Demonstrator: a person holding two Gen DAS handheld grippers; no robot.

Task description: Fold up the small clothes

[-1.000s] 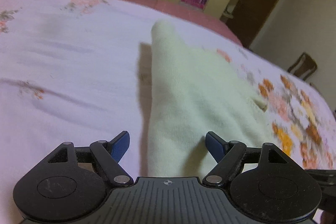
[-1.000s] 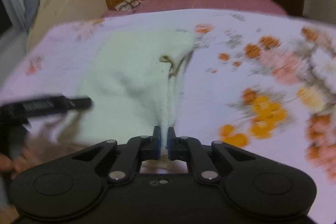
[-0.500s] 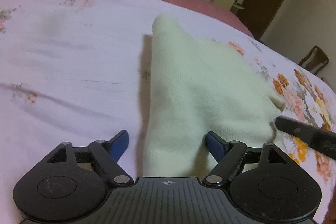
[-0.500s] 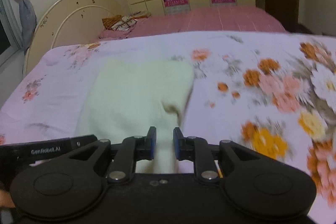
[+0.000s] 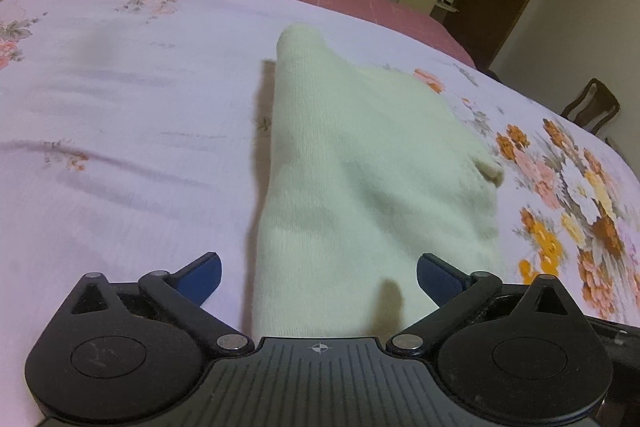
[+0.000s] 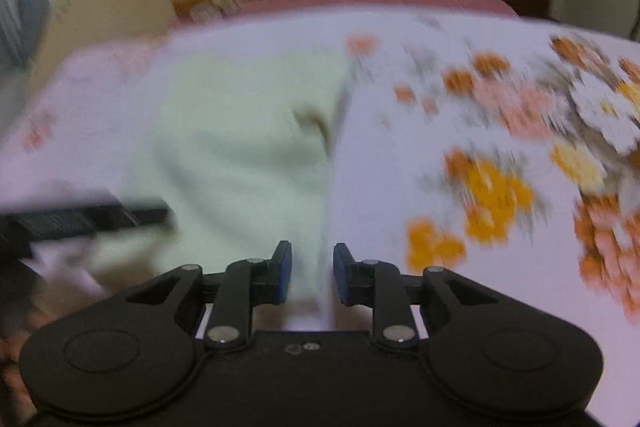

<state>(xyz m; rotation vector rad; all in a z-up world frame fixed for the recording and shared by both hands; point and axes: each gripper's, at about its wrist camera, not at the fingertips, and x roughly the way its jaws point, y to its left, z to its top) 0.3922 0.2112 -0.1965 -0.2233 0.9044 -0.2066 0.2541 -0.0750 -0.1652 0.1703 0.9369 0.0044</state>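
Unlabelled cream garment (image 5: 360, 179) on floral bedsheet (image 5: 120, 107)

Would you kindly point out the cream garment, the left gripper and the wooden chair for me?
cream garment (image 5: 360, 167): left wrist view, middle of the folded knit.
left gripper (image 5: 319, 277): left wrist view, midway between the blue fingertips.
wooden chair (image 5: 592, 109): left wrist view, its backrest beyond the bed.
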